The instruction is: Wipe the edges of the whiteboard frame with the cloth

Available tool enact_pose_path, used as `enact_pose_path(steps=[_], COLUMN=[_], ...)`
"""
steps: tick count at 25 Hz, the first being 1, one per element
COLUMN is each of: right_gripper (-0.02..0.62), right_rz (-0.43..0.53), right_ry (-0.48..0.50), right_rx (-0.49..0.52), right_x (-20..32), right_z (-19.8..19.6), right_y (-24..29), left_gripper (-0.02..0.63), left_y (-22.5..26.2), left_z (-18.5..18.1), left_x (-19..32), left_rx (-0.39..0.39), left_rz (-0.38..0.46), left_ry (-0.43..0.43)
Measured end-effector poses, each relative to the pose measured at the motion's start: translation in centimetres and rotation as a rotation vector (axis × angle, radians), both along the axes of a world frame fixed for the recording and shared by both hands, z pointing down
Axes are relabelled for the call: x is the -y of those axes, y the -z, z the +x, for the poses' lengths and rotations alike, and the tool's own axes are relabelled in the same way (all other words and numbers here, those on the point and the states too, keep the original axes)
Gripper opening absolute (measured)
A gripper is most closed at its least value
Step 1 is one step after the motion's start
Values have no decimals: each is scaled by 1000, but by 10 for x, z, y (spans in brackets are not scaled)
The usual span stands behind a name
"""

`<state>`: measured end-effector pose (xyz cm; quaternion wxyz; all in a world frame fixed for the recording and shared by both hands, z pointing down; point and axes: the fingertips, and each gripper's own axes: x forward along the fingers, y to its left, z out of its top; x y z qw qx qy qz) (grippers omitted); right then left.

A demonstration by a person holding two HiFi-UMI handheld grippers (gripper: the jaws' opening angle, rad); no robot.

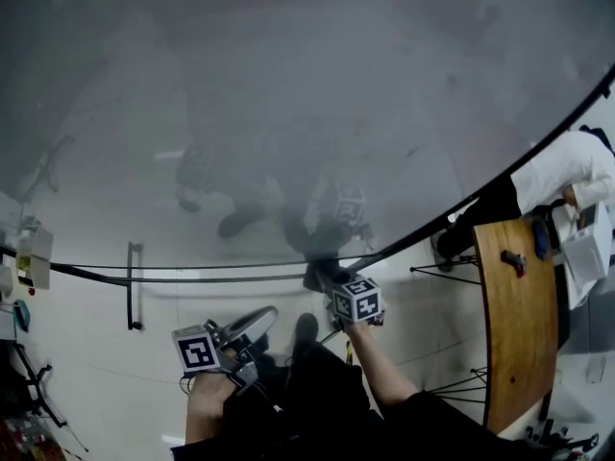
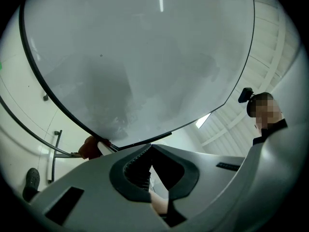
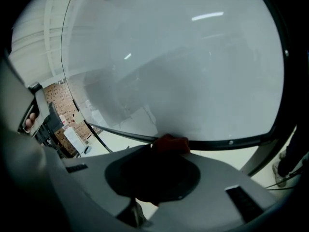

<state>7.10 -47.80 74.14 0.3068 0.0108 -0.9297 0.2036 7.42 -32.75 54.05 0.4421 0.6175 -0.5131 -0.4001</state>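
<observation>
The whiteboard fills the upper head view, and its dark frame runs along the bottom and curves up to the right. My right gripper sits at that lower frame edge. In the right gripper view it is shut on a red cloth, which presses against the frame. My left gripper hangs lower and to the left, off the board. In its own view the fingertips meet, so the left gripper is shut with nothing in it. The cloth shows there at the frame.
A wooden table stands at the right with a person in white sitting beyond it. A black stand bar of the board is on the floor at the left. Cluttered shelves line the left edge.
</observation>
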Motion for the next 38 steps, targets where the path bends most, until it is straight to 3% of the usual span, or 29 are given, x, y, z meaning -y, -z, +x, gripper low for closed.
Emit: enact_pose_path(steps=[22, 29, 38], right_gripper=[58, 58, 58], right_rz=[-50, -63, -66], right_ry=[54, 79, 111], right_rx=[-7, -10, -27], right_x=[-55, -77, -105], right_z=[-43, -56, -74], right_y=[-1, 1, 4], left_gripper=[-14, -14, -14], left_y=[7, 11, 32], left_z=[-45, -66, -100], left_x=[-44, -74, -115], left_rx=[-10, -23, 16], left_rz=[57, 74, 112], left_ry=[71, 133, 209])
